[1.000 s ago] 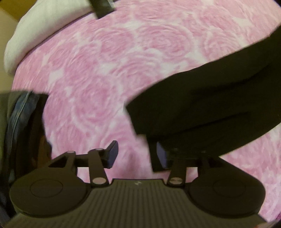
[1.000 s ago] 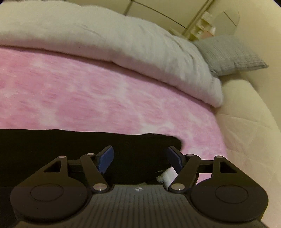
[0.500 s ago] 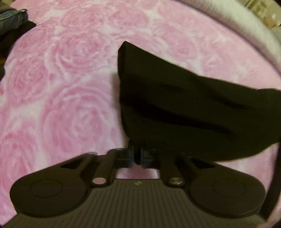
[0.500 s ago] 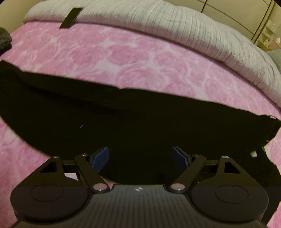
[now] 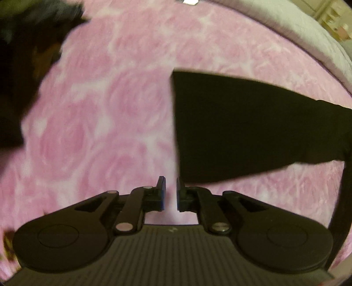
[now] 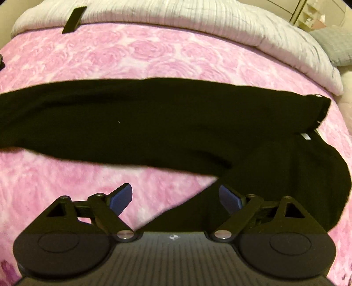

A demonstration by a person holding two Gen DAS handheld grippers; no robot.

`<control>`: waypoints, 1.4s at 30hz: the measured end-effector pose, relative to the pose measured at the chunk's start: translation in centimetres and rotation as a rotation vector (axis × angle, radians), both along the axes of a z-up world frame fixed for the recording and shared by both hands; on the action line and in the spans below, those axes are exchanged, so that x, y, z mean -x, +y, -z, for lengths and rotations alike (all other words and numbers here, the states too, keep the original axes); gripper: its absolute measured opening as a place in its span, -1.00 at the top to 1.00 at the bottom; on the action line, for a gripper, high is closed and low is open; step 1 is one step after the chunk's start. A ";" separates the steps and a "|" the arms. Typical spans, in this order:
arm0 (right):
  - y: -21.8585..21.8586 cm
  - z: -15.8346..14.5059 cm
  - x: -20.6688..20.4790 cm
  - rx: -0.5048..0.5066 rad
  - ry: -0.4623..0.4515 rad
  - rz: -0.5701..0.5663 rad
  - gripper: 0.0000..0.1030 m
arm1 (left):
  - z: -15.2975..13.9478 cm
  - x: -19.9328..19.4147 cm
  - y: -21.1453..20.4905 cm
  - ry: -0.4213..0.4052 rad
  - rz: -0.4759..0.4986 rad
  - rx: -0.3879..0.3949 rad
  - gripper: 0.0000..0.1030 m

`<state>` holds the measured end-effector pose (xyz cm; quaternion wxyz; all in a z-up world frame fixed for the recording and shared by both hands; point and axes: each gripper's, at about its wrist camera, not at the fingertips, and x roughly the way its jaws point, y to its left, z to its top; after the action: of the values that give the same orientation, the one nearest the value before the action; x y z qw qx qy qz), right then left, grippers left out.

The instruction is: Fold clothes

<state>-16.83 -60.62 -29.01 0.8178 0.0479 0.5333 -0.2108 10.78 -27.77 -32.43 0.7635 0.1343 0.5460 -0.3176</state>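
Black trousers (image 6: 154,123) lie stretched across the bed's pink rose blanket (image 6: 154,52), waistband toward the right edge. The right tool (image 6: 176,197) hangs over their near edge, having just spread wider, gripping nothing. A white duvet (image 6: 198,19) is bunched along the far edge.

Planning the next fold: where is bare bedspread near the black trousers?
Bare pink bedspread between the black trousers and white duvet, and left of the trouser hem in the left view. Crowded by the waistband.

Dark pile (image 5: 26,66) top-left blurred, maybe clothes.
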 end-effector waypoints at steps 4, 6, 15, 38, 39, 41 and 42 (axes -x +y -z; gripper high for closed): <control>-1.8 -0.2 1.3 0.024 0.003 0.024 -0.71 | -0.8 2.5 -5.4 -0.160 0.243 -0.046 0.32; -1.9 0.2 0.7 0.033 -0.002 -0.056 -0.66 | -0.2 4.3 -7.8 -0.256 0.404 -0.118 0.32; 1.9 2.8 -4.8 0.135 -0.006 -0.644 -0.17 | 3.7 5.4 -8.3 -0.404 0.754 -0.332 0.33; -0.7 8.6 -9.0 0.204 0.210 -0.896 -0.24 | 4.4 5.3 -7.5 -0.364 1.038 -0.335 1.00; -0.7 8.6 -9.0 0.206 0.209 -0.904 -0.23 | 3.6 5.3 -7.2 -0.369 1.012 -0.325 1.00; -0.8 8.7 -8.8 0.205 0.209 -0.913 -0.21 | 2.6 5.5 -6.5 -0.374 0.981 -0.323 1.00; -0.9 8.8 -8.7 0.204 0.212 -0.916 -0.21 | 2.1 5.6 -6.2 -0.376 0.967 -0.323 1.00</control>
<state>-8.10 -61.49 -37.84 0.7681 -0.2943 0.5567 0.1159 5.16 -33.93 -34.52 0.5844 0.5405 0.3177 -0.5152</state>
